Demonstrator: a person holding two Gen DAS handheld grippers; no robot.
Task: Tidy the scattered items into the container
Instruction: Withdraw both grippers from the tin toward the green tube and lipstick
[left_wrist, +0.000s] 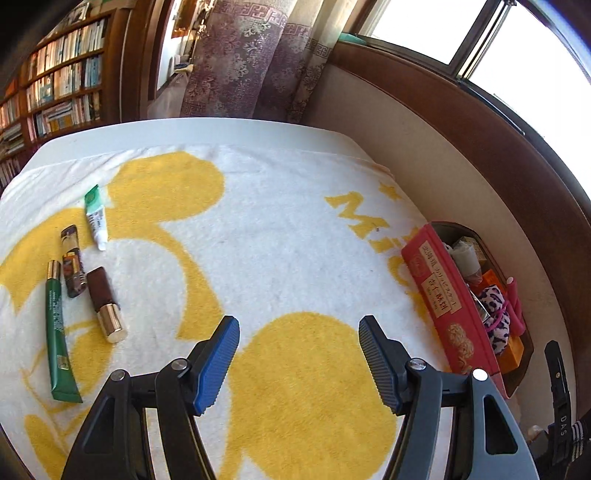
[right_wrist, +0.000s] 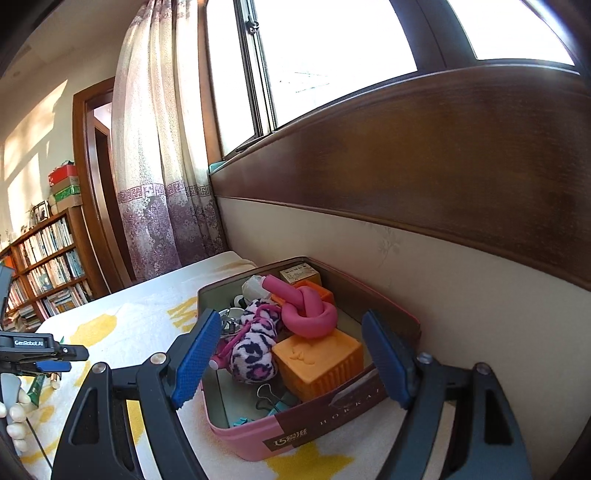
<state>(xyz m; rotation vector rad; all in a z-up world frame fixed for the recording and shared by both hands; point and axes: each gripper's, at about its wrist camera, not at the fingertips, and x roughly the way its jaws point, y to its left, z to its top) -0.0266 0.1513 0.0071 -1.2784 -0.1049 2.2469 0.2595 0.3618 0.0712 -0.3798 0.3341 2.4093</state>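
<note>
The table is seen from the left wrist camera, angled steeply down over the yellow-and-white towel (left_wrist: 280, 236), with the tin (left_wrist: 458, 306) at its right edge. From the right wrist camera, tilted only slightly down and held close, the tin (right_wrist: 332, 413) is viewed toward the window wall (right_wrist: 461, 258). Towel, tin, curtain and bookshelf are shared.

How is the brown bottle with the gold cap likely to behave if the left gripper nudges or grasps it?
The brown bottle lies on its side and looks cylindrical, so a nudge would probably roll it, though the fluffy towel may damp that. Its glossy gold cap suggests a slippery, rigid surface.
</note>
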